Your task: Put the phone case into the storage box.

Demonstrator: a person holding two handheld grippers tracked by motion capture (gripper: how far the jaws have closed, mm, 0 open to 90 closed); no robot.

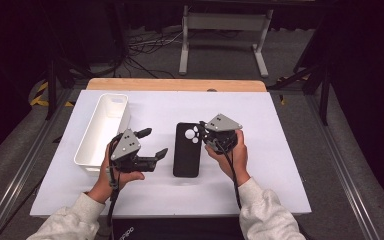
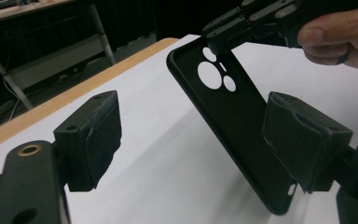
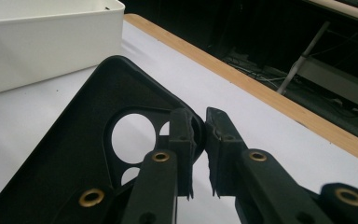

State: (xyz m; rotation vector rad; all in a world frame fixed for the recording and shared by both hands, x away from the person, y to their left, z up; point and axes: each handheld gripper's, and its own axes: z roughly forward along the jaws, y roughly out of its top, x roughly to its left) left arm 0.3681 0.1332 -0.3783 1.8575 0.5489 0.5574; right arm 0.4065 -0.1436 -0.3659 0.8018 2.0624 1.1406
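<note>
A black phone case [image 1: 186,150] with round camera cut-outs lies lengthwise at the middle of the white table [image 1: 280,150]. My right gripper [image 1: 201,131] is shut on the case's far right edge beside the cut-outs; in the right gripper view the pads [image 3: 182,135] pinch the thin rim of the case [image 3: 74,140]. That end looks lifted a little in the left gripper view, where the case [image 2: 242,126] slants under the right gripper [image 2: 219,44]. My left gripper [image 1: 153,142] stands open just left of the case, and nothing is between its pads [image 2: 95,135].
A long white bin [image 1: 92,131] stands on the left part of the table, behind my left hand; its wall [image 3: 42,42] is near the case's far end. A wooden edge [image 1: 180,84] runs along the back of the table. Cables and a stand are on the floor beyond.
</note>
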